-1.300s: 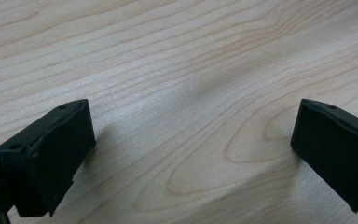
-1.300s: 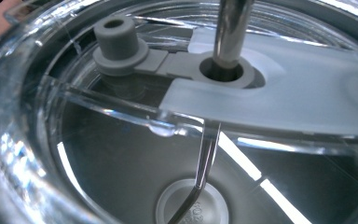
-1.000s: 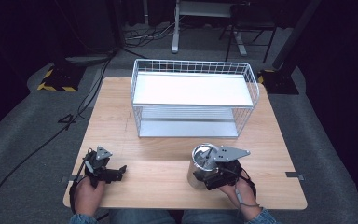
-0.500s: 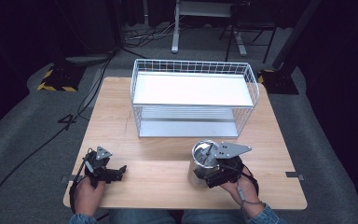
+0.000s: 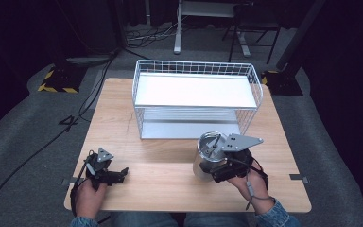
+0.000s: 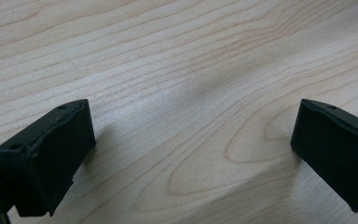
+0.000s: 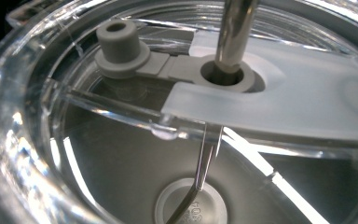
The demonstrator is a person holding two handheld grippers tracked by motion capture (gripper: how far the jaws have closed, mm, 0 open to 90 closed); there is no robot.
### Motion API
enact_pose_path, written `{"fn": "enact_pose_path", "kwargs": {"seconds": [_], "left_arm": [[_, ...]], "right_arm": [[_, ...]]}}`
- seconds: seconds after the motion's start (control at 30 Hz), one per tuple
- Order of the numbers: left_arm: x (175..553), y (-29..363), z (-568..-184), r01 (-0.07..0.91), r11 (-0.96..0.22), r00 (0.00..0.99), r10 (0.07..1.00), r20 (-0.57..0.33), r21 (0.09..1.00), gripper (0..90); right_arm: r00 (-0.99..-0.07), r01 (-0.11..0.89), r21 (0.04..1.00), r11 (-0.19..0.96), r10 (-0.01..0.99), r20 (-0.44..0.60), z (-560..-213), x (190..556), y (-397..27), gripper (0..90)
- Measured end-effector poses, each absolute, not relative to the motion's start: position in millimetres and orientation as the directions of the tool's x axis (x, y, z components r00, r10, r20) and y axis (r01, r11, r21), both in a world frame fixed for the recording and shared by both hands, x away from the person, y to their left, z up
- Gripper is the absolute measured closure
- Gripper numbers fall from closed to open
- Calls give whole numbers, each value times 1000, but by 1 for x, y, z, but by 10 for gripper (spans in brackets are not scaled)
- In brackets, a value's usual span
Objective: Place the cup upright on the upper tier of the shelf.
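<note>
Near the tabletop's [image 5: 137, 137] front edge, right tool [image 5: 217, 166] grips steel tumbler [image 5: 207, 156], metal straw [image 7: 230, 35] through its clear lid [image 7: 279, 100]. At front-left corner, left tool [image 5: 116, 174] rests spread, pinching nothing.

At the bottom middle of the right gripper view, small embossed digits sit on the round base disc [image 7: 191, 205] inside the steel tumbler [image 7: 121, 177]; they look like "304" but are partly cut off and hard to read. Nothing else legible shows anywhere.
</note>
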State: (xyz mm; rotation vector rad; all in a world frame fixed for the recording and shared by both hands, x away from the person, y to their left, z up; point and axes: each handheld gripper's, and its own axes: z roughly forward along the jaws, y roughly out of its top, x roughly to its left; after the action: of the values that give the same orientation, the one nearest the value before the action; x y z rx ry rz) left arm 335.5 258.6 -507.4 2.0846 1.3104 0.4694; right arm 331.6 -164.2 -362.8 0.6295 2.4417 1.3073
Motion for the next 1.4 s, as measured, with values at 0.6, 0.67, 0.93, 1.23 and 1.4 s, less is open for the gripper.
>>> {"fn": "enact_pose_path", "kwargs": {"seconds": [0.6,0.67,0.93,1.23,1.4], "left_arm": [[336,259,-507,672,-315,446,895,-28,670,0],[335,259,-507,673,-313,444,895,-28,670,0],[335,259,-507,673,-312,444,896,-29,670,0],[335,259,-507,673,-313,444,895,-28,670,0],[335,259,-507,673,-312,444,896,-28,670,0]], "right_arm": [[-852,207,863,461,519,-74,-319,336,-168,37],[-851,203,865,459,520,-77,-315,336,-168,38],[-846,175,873,456,524,-104,-289,347,-168,38],[-834,188,890,416,546,-79,-259,368,-167,38],[-823,195,895,402,563,-73,-244,379,-166,38]]}}
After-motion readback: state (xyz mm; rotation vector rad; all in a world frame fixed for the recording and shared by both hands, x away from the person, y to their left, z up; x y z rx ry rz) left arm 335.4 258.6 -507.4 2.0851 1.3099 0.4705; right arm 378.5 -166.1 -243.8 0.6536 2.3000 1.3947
